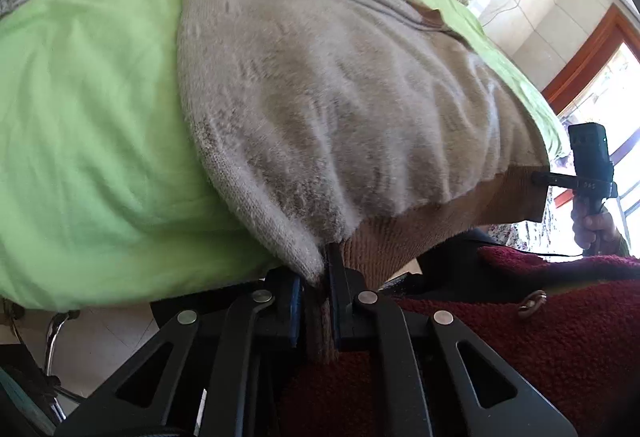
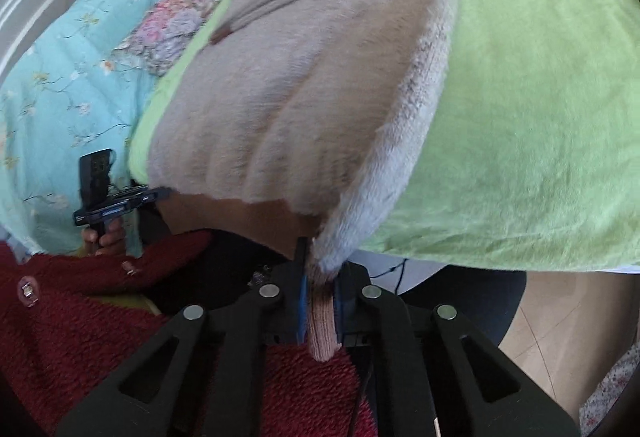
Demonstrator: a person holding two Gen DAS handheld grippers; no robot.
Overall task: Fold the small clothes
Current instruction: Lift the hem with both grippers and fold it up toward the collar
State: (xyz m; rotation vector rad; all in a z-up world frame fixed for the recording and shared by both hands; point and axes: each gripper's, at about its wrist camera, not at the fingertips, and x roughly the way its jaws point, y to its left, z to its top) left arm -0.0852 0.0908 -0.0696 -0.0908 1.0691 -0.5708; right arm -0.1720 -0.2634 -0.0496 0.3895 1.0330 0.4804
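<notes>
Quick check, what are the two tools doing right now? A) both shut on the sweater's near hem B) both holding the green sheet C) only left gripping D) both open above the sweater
A: left tool and right tool each pinch the beige sweater at its ribbed hem.

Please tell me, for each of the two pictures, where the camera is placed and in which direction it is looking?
Left wrist view: sits on the left hand-held gripper, faces forward over the beige sweater on the green blanket; the person's right hand and red cardigan show.
Right wrist view: sits on the right hand-held gripper, faces the same sweater from its other side; the left hand shows.
Shared: sweater, blanket, cardigan; each view shows the other gripper clamped on the sweater's hem.
</notes>
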